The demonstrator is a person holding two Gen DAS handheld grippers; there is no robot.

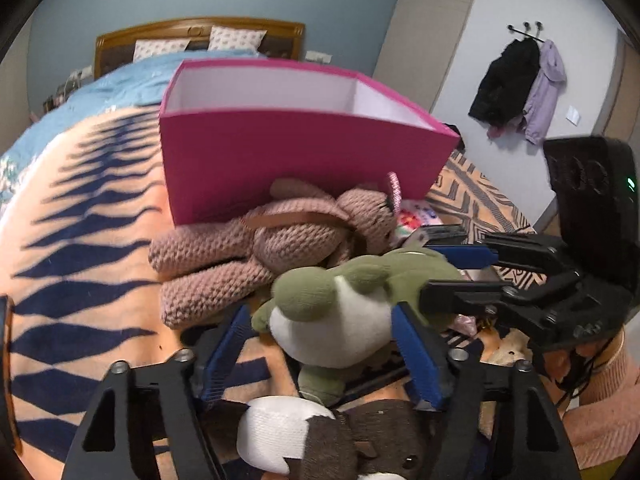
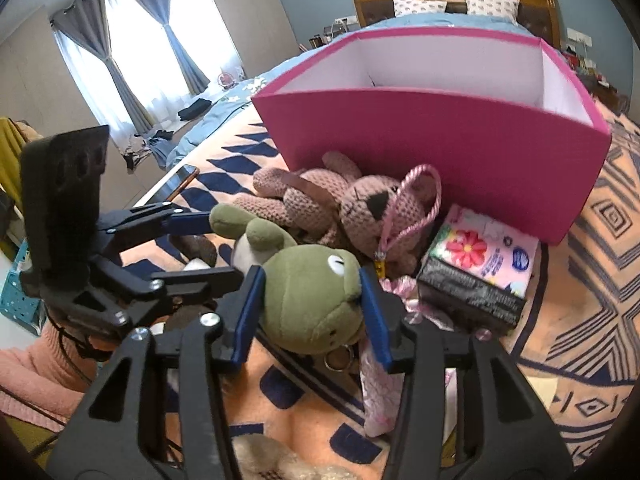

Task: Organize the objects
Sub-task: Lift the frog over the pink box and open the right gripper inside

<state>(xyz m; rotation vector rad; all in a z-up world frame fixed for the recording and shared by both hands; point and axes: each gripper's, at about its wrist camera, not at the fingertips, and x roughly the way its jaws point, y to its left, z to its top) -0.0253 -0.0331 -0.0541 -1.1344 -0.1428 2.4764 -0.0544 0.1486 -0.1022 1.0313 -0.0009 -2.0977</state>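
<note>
Green frog plush (image 2: 316, 300), white belly

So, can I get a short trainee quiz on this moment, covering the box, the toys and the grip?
1. True or false: the crocheted bear is already inside the pink box.
2. What do the pads of the right gripper press on? A the crocheted bear, B the green frog plush, C a mug.
3. In the right wrist view, what lies to the right of the bear, in front of the box?

Key
1. False: it lies on the blanket in front of the box.
2. B.
3. The tissue pack.
</note>
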